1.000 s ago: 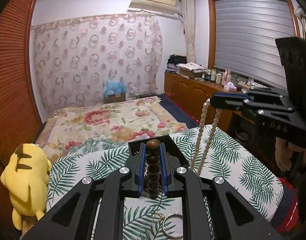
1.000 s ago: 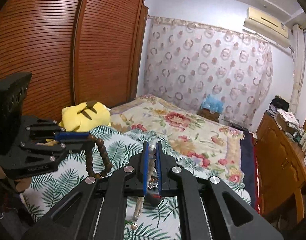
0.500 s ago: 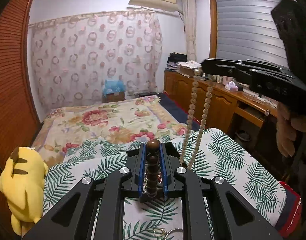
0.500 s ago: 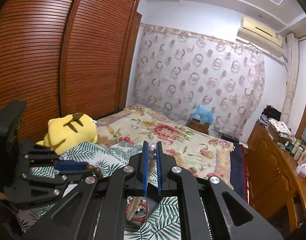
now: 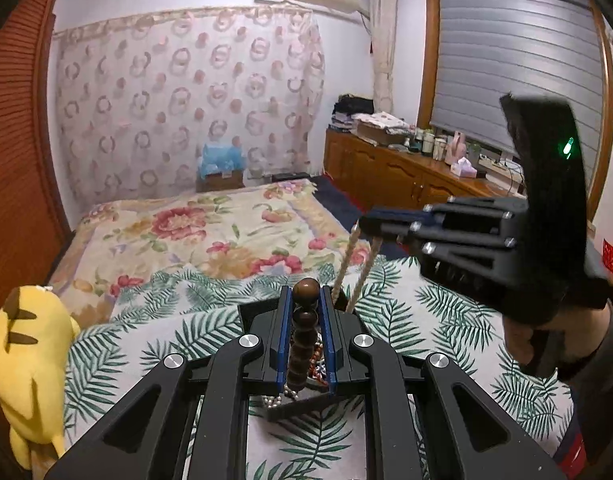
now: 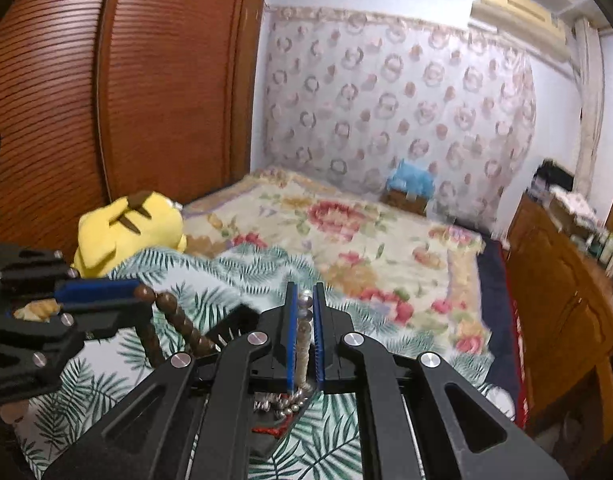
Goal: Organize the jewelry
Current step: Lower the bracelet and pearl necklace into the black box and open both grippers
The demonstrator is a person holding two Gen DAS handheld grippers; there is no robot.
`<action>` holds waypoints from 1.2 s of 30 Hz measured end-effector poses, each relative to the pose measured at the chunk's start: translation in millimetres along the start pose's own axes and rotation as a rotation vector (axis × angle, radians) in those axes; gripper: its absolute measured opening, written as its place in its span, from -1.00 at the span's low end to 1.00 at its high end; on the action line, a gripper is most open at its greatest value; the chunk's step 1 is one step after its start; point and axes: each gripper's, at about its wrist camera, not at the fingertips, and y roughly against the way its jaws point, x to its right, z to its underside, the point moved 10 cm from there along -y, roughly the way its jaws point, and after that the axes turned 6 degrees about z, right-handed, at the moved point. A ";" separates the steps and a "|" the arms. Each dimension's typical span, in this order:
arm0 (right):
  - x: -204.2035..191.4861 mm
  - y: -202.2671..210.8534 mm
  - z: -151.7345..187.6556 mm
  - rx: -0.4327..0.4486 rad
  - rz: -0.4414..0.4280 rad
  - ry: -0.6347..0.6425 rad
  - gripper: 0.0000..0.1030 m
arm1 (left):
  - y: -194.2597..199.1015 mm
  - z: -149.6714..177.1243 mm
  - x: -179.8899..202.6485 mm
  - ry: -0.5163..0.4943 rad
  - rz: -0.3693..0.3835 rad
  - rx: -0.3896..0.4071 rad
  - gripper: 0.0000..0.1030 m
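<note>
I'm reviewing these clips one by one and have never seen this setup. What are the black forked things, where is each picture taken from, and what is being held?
There is no robot here. A person holds a two-finger tool in each hand, and a camera on each tool looks forward along its fingers, so each picture shows its own tool at the bottom.

In the left view, the left tool is shut on a brown bead bracelet. The other tool at its right edge is the right tool, gripped by a hand.

In the right view, the right tool is shut on a pale bead necklace.

Both hang over a black jewelry box on a leaf-print cover on the bed. A yellow plush toy lies at the bed's edge.
</note>
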 end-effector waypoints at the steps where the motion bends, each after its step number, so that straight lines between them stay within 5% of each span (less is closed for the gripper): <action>1: -1.1 -5.4 7.3 -0.017 -0.010 -0.010 -0.83 | -3.2 1.9 -0.4 0.001 0.001 -0.007 -0.76; 14: -11.4 -22.3 43.1 -0.087 -0.080 -0.064 -0.82 | -21.3 13.9 -4.6 0.014 -0.002 -0.047 -0.75; 18: -9.4 -20.5 45.1 -0.082 -0.076 -0.062 -0.55 | -27.1 16.9 -7.0 0.012 -0.006 -0.059 -0.75; 36: -13.0 19.6 88.5 -0.067 -0.090 -0.061 -0.55 | -50.5 47.4 -12.3 -0.001 -0.002 -0.128 -0.75</action>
